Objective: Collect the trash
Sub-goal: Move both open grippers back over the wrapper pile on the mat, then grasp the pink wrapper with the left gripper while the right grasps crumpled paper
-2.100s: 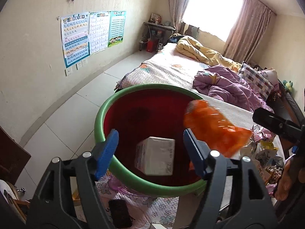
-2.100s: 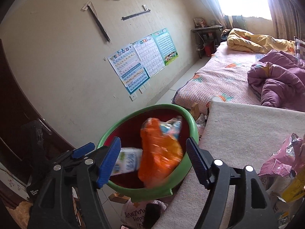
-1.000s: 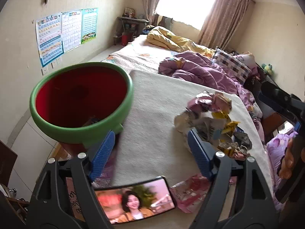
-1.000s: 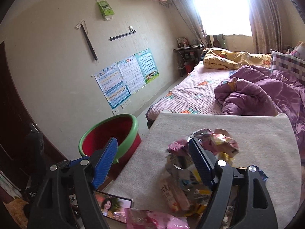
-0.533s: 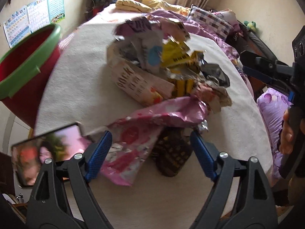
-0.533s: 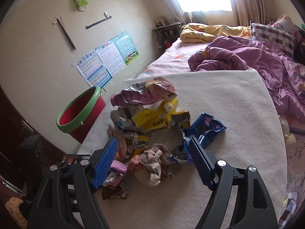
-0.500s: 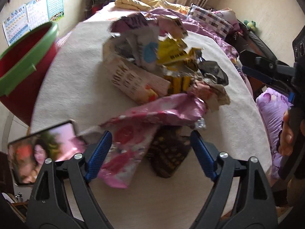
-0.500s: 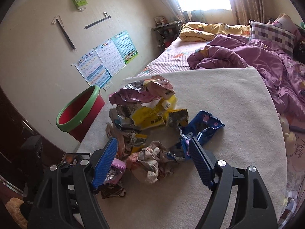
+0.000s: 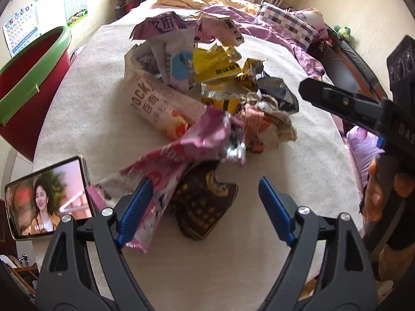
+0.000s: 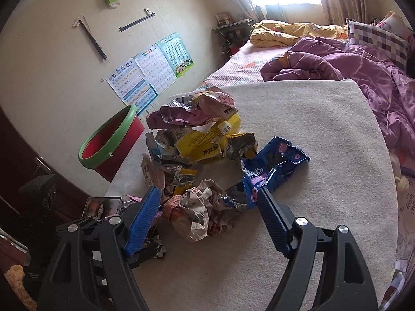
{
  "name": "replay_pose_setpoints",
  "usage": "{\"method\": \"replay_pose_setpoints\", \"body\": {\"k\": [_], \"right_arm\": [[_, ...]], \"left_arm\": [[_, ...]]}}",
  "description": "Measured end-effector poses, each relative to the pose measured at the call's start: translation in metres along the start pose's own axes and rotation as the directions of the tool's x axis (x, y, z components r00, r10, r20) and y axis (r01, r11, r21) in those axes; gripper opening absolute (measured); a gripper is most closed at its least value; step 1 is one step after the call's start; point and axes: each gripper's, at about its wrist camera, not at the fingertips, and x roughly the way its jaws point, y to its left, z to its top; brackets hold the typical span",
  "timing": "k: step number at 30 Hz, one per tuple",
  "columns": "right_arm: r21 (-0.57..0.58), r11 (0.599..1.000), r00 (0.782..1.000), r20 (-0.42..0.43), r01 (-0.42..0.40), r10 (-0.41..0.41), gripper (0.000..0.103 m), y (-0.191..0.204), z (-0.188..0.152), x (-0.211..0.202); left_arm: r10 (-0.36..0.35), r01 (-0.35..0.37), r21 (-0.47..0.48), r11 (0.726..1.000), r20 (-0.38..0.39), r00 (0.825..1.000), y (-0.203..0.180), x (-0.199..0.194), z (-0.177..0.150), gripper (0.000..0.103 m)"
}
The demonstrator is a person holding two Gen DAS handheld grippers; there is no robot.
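Note:
A heap of crumpled snack wrappers lies on the beige-covered table [image 9: 85, 108]. My left gripper [image 9: 205, 181] is open just above its near edge. A dark brown wrapper [image 9: 205, 207] sits between the jaws, and a long pink wrapper [image 9: 186, 150] runs past the left pad, neither pressed. My right gripper [image 10: 207, 189] is open over a crumpled pale wrapper [image 10: 197, 212], with a blue wrapper [image 10: 272, 165] by its right fingertip. The red bin with a green rim [image 9: 31, 59] [image 10: 109, 134] stands off the table's left edge.
A phone [image 9: 46, 197] [image 10: 101, 206] with a video playing lies at the table's near left corner. A hand [image 9: 376, 194] grips the right tool's handle at the right of the left wrist view. A bed with a purple quilt [image 10: 350, 72] lies behind the table.
An orange bag dropped into the bin about two seconds ago. Both grippers then swung from the bin to the wrapper heap and sank toward it. They have barely moved over the last half second.

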Motion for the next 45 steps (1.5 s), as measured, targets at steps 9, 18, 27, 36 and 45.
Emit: {"method": "replay_pose_setpoints", "body": {"k": [9, 18, 27, 36, 45], "right_arm": [[-0.01, 0.999, 0.998, -0.049, -0.036, 0.035, 0.075, 0.006, -0.003, 0.016], [-0.028, 0.998, 0.992, -0.121, -0.048, 0.044, 0.043, 0.013, -0.009, 0.036], [-0.044, 0.996, 0.997, -0.026, -0.072, 0.071, 0.021, 0.017, -0.001, 0.017], [-0.057, 0.997, 0.999, -0.019, -0.051, 0.05, 0.021, 0.017, -0.001, 0.008], [-0.051, 0.997, 0.998, -0.022, -0.055, 0.054, 0.024, 0.02, -0.002, 0.008]], "left_arm": [[0.029, -0.029, 0.0, 1.0, -0.007, 1.0, 0.003, 0.013, -0.005, 0.067], [0.016, -0.016, -0.011, 1.0, 0.023, 1.0, 0.002, 0.008, 0.001, 0.051], [-0.017, 0.026, -0.066, 0.998, 0.129, 0.991, 0.014, -0.025, 0.012, 0.05], [-0.018, 0.03, -0.063, 0.998, 0.186, 0.982, 0.004, -0.032, 0.021, 0.064], [0.057, -0.035, -0.112, 0.993, 0.199, 0.978, 0.022, -0.031, 0.027, 0.068]]}}
